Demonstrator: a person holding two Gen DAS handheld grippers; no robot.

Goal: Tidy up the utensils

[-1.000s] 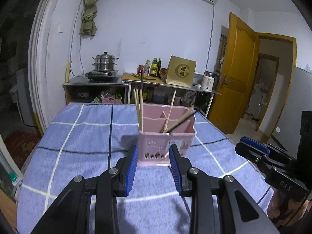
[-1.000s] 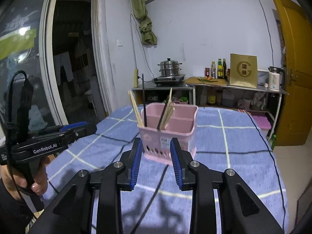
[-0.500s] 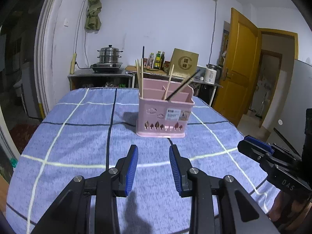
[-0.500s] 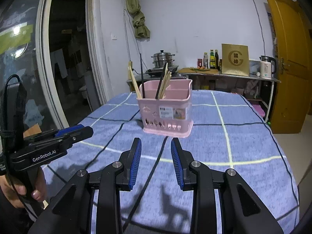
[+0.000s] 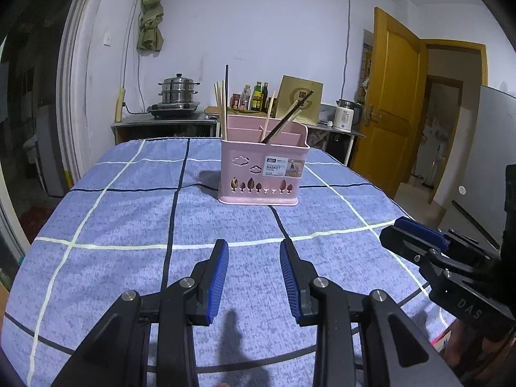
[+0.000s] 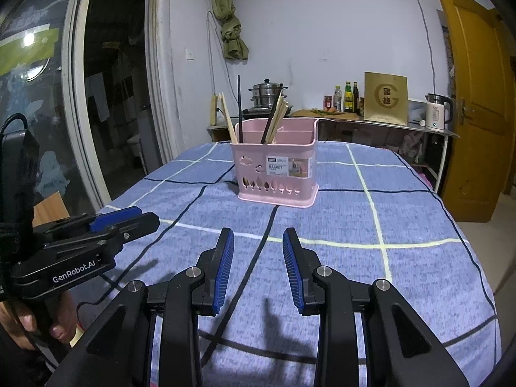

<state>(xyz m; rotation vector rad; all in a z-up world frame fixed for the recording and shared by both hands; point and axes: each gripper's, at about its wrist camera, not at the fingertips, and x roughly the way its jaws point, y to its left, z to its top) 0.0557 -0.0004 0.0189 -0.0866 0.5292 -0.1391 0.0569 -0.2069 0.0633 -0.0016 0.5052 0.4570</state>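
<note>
Both grippers have backed off and dropped since a second ago — the pink basket (image 5: 262, 174), close up between the fingers then, now stands well ahead at mid-worktop (image 5: 122, 225). Chopsticks (image 5: 220, 109) all stand inside it; probably task done, hands retreating. Left gripper (image 5: 254, 272) and right gripper (image 6: 258, 259): fingers apart, empty. Cloth around the basket is bare; near edge lies close below both grippers.

One pink basket (image 5: 262, 174); two claws (image 5: 254, 248); two black chopsticks (image 6: 239, 109).
</note>
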